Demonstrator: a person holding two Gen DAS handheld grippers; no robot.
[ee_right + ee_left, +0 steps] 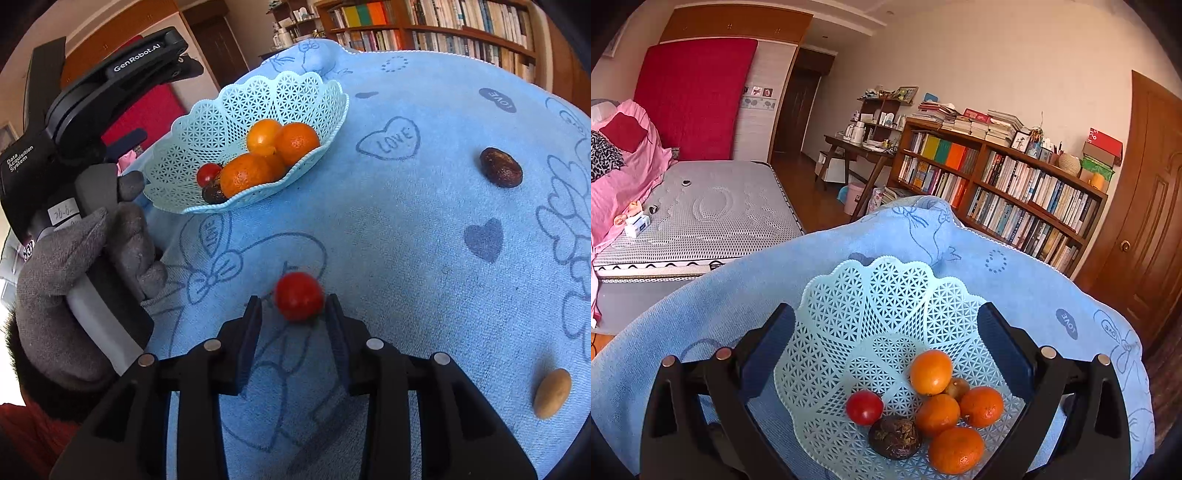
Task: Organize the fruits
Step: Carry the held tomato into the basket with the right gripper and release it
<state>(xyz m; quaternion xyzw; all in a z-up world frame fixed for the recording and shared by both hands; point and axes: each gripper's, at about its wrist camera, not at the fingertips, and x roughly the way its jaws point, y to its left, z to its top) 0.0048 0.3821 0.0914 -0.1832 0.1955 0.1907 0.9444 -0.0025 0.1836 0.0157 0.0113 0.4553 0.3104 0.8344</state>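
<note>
Right wrist view: the right gripper [293,314] points forward and down over the blue towel [424,236] that covers the table. Its fingers [251,332] stand partly open, and a red cherry tomato [299,296] sits between their tips on the towel; the right finger tip appears to touch the tomato, while a gap shows on the left side, so no firm grip can be confirmed. The tomato is round, with no clear long axis. At 10 o'clock from it stands the pale blue lattice basket [314,92], tilted toward the camera in this view, holding oranges [297,142], a second tomato [207,174] and a dark fruit [213,194]. At 9 o'clock a gloved hand [85,280] wraps the handle of the left gripper [110,85], which angles up toward the basket. Loose on the towel: a dark brown fruit [501,167] at 2 o'clock, long axis running upper left to lower right, and a tan oval fruit [553,393] at 4 o'clock, long axis running lower left to upper right.

Left wrist view: the left gripper [886,325] looks down into the basket [849,295], its fingers [1004,347] spread wide on either side of the basket and holding nothing. Four oranges [931,372], a tomato [864,407], a dark fruit [895,436] and a small brown fruit [957,387] cluster at the basket's near side.
</note>
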